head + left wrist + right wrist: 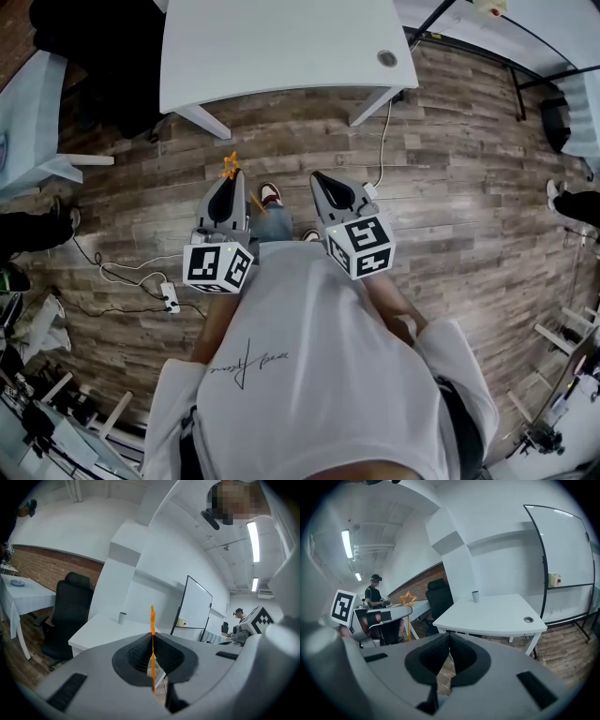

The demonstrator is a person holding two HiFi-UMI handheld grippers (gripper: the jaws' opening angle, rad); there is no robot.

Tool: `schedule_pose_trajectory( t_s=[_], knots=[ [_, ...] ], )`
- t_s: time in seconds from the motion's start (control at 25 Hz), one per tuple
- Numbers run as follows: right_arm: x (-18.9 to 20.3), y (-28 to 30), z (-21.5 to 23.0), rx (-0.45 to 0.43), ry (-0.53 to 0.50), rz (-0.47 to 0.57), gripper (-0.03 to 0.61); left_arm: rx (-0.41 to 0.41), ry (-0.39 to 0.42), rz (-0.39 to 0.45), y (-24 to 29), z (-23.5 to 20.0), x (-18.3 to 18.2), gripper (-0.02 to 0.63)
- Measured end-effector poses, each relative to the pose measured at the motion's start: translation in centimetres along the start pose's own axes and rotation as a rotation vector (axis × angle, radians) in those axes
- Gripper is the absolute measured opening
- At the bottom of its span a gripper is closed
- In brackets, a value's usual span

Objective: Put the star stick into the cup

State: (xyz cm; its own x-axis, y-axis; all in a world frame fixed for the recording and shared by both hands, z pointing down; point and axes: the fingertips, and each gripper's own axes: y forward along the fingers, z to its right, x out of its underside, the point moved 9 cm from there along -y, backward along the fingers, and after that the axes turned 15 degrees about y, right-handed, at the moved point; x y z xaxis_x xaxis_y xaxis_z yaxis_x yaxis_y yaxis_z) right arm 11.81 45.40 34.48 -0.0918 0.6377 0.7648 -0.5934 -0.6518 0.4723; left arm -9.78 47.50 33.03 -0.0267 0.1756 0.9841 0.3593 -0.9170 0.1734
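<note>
My left gripper (152, 639) pinches the stick (152, 620), seen edge-on. The right gripper view shows its star (408, 598). My right gripper (449, 639) is pressed together, empty.

Bright ceiling strip lights (254, 538); fisheye edges warp.

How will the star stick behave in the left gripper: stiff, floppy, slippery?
Probably stiff: the star stick stands straight above and below the left gripper, with no droop. Likely very light, since it looks thin edge-on. It may pivot or slip, because the jaws clamp only a short stretch of it.
</note>
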Motion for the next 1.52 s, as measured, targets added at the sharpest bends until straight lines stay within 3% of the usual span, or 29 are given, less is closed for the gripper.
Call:
schedule_pose_trajectory(
  t_s=[0.96, 1.52],
  knots=[
    [-8.0, 13.7, -3.7, 0.007, -0.060, 0.023, 0.008, 0.032, 0.008, 0.085, 6.9, -13.7, -3.2, 0.011],
    [-10.9, 16.2, -3.2, 0.069, -0.054, 0.042, 0.008, 0.053, -0.010, 0.093, 9.4, -17.1, -3.0, 0.012]
  ],
)
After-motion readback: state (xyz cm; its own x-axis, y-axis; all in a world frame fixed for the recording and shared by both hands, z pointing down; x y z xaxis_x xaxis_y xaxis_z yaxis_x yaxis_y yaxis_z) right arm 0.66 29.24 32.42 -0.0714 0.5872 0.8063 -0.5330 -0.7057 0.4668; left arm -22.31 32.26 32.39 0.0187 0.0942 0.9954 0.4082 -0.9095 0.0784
